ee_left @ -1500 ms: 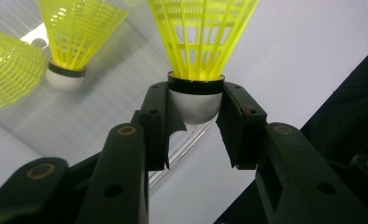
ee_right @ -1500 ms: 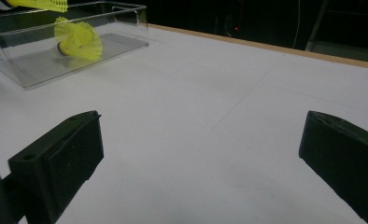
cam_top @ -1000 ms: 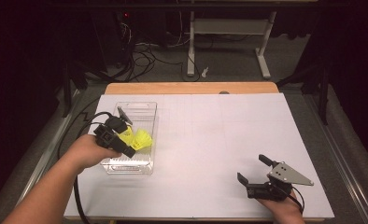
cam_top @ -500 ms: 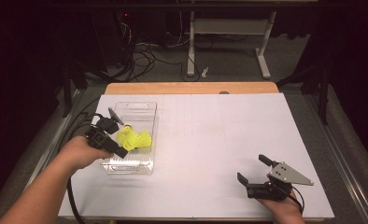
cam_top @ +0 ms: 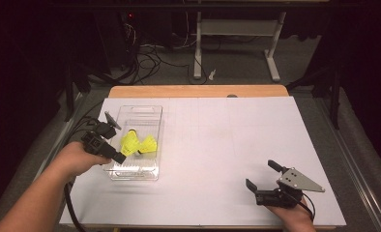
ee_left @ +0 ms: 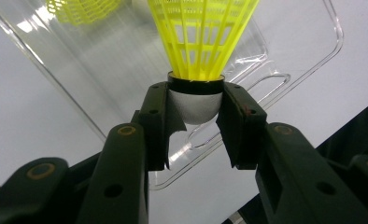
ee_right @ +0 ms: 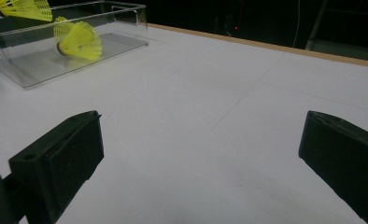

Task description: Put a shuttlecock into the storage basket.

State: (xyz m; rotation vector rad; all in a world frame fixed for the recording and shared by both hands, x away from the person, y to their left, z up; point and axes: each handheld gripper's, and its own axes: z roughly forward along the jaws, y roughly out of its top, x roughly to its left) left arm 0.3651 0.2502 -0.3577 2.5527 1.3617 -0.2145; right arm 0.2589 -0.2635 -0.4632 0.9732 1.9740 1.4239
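Observation:
My left gripper (cam_top: 116, 138) hovers at the left side of a clear plastic tray (cam_top: 135, 174) and is shut on a yellow shuttlecock (cam_top: 129, 141). In the left gripper view the pads (ee_left: 159, 121) clamp its white cork (ee_left: 194, 107), with the yellow skirt (ee_left: 203, 32) pointing away over the tray (ee_left: 285, 51). A second yellow shuttlecock (cam_top: 149, 145) lies on the tray floor, and it appears again in the right gripper view (ee_right: 79, 41). My right gripper (cam_top: 261, 174) rests near the table's front right, open with nothing between its jaws (ee_right: 198, 149).
White paper (cam_top: 227, 140) covers the table, and a wooden edge (cam_top: 198, 91) runs along the far side. Beyond it stand a table frame (cam_top: 234, 29) and loose cables (cam_top: 150, 53) on the dark floor. A cable (cam_top: 70, 203) trails from my left gripper.
My left gripper has drifted a little to the left with the shuttlecock still clamped in it. The right gripper has stayed where it was.

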